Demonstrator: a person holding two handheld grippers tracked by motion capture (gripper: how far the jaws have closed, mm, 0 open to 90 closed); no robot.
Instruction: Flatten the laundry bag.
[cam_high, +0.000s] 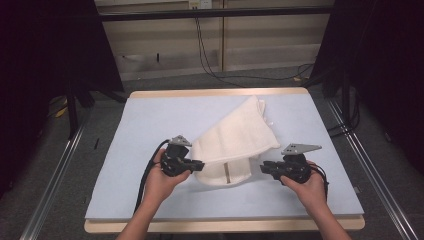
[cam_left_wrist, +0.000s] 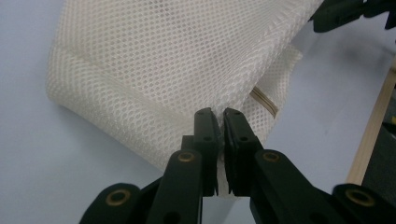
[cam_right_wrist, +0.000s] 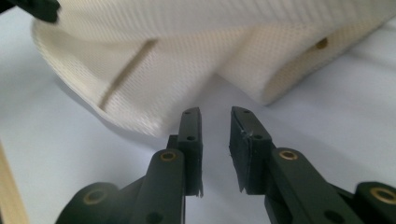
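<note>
Cream mesh fabric bag (cam_high: 235, 142) lies folded on the pale blue worktop (cam_high: 150, 120), its near edge pinched in the left tongs (cam_left_wrist: 218, 122), while the right tongs (cam_right_wrist: 215, 119) stand slightly parted just beside it, holding nothing.

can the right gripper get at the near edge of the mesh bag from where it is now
Probably yes. The right gripper has its jaws apart with nothing between them, and only bare blue mat lies between it and the mesh bag. The left gripper, shut on the bag's other side, isn't in the way.
</note>
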